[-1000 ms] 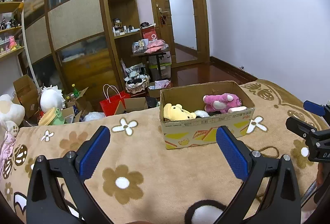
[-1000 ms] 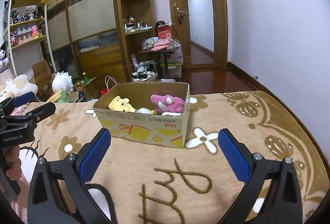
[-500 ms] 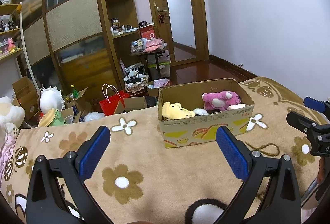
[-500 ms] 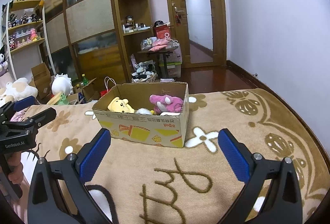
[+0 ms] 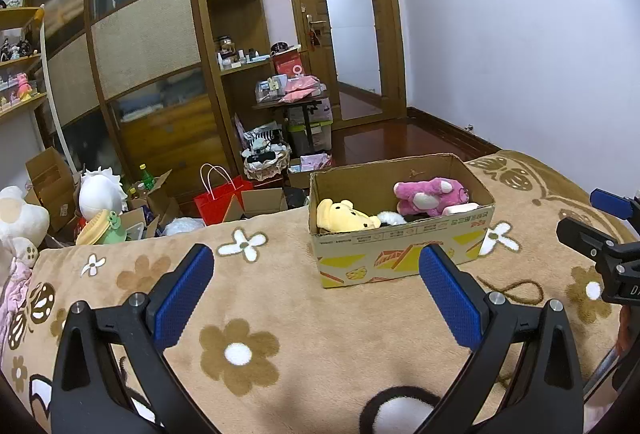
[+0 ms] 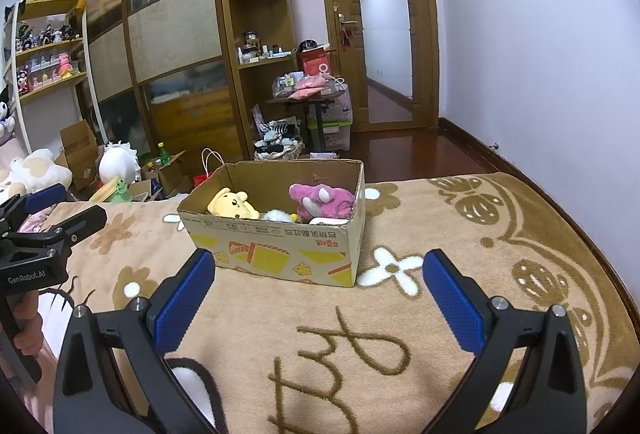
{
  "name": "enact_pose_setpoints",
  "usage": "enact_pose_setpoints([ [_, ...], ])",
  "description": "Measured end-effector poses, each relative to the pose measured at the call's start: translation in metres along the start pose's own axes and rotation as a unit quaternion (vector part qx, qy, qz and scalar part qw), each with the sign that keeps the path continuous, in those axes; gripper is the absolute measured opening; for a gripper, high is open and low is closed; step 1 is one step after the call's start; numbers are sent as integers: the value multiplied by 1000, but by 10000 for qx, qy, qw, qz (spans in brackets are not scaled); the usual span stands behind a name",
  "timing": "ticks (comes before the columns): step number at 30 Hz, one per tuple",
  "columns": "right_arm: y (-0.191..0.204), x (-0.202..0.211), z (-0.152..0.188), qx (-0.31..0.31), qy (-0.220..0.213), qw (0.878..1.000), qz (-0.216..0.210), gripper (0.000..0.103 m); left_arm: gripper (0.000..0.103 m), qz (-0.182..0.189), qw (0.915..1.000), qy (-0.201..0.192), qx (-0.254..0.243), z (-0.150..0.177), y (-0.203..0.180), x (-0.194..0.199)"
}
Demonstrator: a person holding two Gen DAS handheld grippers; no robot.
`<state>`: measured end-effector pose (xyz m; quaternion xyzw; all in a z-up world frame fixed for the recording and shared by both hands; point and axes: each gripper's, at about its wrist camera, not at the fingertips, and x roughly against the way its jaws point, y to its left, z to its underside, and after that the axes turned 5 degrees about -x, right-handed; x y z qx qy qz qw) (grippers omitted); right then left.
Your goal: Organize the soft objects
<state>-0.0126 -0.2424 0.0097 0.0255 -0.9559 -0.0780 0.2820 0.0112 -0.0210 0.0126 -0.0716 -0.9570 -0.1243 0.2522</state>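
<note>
Left wrist view: left tongs [image 5: 316, 288] hover spread above blanket [image 5: 280, 298].

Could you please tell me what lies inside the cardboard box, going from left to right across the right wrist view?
Yellow plush toy → small white plush → pink plush toy, all inside the cardboard box.

"GenRobot.AI" is printed on the left claw [image 6: 60, 210] body (white lettering).
</note>
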Motion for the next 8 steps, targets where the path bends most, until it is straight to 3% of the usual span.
enact_pose_setpoints([
  [8,0,0,0,1,2,10000,2,103,102,-7,10000,4,0,0,2,0],
])
